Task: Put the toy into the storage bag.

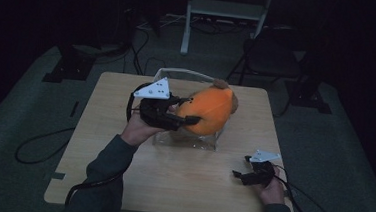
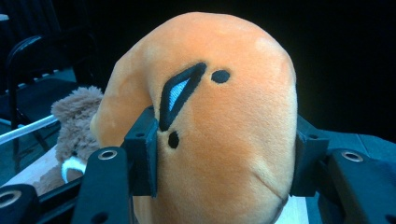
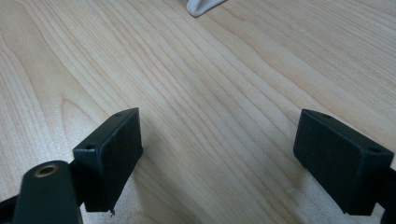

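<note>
- Left gripper (image 1: 187, 117): jaws clamped on both sides of orange plush toy (image 1: 210, 110), held over clear bag (image 1: 186, 138), table (image 1: 181, 180) centre-far.
- Right gripper (image 1: 240, 175): jaws wide, empty, near right on tabletop.
- Brown plush (image 2: 74, 121) behind orange one.

An orange plush toy (image 1: 211, 110) sat toward the far middle of the wooden table (image 1: 186, 178), over a clear plastic bag (image 1: 186, 140) whose white handle (image 1: 180, 73) arched behind it. Its rounded body bore black stitched marks and a small pale blue patch. A brown fuzzy plush (image 2: 74, 119) lay just behind it. The left gripper (image 2: 224, 158) clamped the orange toy from both sides, denting its soft fabric.
</note>
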The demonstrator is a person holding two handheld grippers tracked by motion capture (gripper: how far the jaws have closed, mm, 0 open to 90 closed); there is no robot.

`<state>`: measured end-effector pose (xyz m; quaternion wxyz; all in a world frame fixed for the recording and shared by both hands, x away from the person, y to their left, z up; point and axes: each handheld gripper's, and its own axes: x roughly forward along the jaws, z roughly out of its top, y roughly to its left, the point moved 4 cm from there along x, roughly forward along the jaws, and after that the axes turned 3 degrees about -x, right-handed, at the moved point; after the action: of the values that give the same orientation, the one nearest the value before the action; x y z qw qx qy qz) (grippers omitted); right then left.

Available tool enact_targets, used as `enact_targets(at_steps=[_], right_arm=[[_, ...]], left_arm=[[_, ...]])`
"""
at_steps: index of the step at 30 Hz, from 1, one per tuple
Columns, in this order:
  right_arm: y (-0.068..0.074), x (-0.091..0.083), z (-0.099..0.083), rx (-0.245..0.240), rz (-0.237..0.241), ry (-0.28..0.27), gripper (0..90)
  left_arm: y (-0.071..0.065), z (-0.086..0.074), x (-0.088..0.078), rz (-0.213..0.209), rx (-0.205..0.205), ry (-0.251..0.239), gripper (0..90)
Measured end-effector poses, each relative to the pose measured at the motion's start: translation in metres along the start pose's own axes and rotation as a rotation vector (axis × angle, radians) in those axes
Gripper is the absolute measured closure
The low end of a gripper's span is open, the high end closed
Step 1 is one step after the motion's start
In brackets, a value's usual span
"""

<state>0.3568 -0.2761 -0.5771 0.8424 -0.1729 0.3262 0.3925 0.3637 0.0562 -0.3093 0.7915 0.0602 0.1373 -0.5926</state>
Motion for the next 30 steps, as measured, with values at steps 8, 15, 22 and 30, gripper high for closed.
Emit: enact_targets(at_steps=[8,15,22,30], right_arm=[[0.000,0.000,0.000,0.000,0.000,0.000,14.7],[0.000,0.000,0.000,0.000,-0.001,0.000,14.7],[0.000,0.000,0.000,-0.001,-0.001,-0.001,14.7],[0.000,0.000,0.000,-0.002,-0.001,-0.001,14.7]], left_arm=[[0.003,0.002,-0.003,0.009,-0.002,-0.006,41.9],[0.008,0.003,-0.006,0.021,-0.005,-0.008,42.0],[0.014,0.005,-0.008,0.035,-0.015,-0.018,42.0],[0.021,0.005,-0.011,0.049,-0.022,-0.028,42.0]])
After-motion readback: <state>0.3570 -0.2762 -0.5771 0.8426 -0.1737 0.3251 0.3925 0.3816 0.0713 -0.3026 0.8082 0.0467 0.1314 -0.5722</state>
